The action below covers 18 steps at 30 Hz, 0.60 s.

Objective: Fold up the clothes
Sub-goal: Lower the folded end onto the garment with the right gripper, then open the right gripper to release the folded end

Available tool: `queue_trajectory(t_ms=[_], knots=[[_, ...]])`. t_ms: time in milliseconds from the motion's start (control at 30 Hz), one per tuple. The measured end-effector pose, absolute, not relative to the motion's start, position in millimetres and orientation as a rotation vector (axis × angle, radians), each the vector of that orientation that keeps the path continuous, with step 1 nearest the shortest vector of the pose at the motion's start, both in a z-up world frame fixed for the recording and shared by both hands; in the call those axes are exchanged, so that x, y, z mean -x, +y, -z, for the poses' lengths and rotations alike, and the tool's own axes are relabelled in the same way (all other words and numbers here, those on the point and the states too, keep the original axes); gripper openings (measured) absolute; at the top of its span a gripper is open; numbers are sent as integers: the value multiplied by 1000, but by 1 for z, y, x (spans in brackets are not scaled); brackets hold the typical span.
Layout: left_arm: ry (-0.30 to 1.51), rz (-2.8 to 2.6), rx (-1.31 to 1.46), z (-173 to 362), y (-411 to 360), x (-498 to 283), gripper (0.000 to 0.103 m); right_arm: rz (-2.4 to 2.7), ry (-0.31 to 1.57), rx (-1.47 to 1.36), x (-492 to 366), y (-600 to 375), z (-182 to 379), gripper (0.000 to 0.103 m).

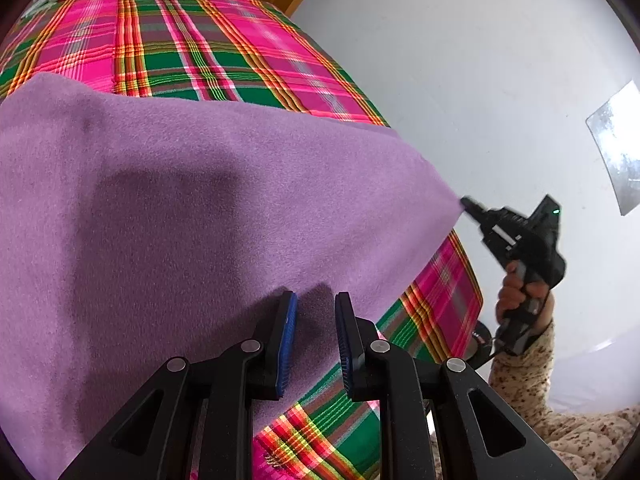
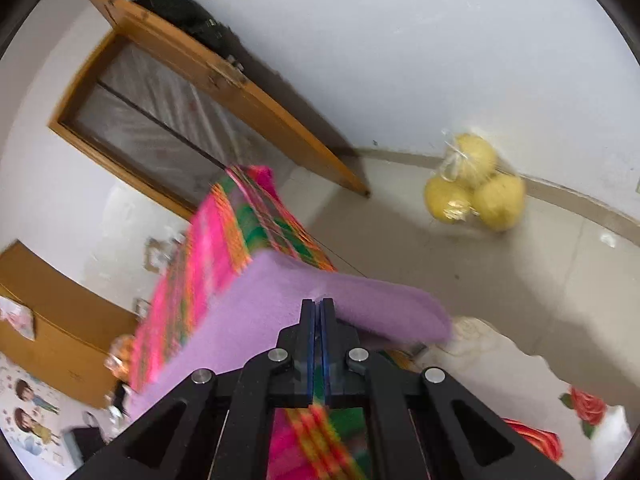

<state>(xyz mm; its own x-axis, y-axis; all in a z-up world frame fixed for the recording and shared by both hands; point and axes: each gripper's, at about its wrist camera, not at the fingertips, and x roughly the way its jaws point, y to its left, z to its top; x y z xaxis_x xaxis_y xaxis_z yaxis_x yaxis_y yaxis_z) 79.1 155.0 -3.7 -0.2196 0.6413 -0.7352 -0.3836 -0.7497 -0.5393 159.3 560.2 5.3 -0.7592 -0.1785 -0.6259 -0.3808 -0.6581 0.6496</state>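
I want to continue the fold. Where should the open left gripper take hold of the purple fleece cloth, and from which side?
Probably the near edge of the purple fleece cloth, straight ahead of the left gripper. That hem crosses between the open fingers, so a short forward push would seat it. The right gripper already pinches the far corner, lifting the cloth off the plaid cover.

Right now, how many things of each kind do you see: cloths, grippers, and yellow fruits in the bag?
Cloths: 2, the purple cloth and the plaid cloth
Grippers: 2, left gripper, right gripper
Yellow fruits: 3
Total: 7
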Motion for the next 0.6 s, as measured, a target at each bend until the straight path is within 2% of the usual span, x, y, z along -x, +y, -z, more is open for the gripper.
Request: queue_trajectory(t_ms=[100, 167, 333, 400, 600], knots=[[-321, -2010, 1381, 4, 154, -79, 20, -2475, 1277, 1124, -153, 561, 14, 4], [-324, -2005, 1380, 5, 154, -78, 20, -2398, 1210, 1146, -152, 563, 15, 5], [-341, -1988, 1377, 6, 152, -76, 20, -2459, 1177, 984, -149, 573, -12, 7], [-346, -1981, 1376, 6, 151, -75, 20, -2532, 1157, 988, -131, 569, -21, 15], [-370, -1960, 1374, 8, 148, -72, 20, -2676, 1157, 1136, -76, 551, -21, 29]])
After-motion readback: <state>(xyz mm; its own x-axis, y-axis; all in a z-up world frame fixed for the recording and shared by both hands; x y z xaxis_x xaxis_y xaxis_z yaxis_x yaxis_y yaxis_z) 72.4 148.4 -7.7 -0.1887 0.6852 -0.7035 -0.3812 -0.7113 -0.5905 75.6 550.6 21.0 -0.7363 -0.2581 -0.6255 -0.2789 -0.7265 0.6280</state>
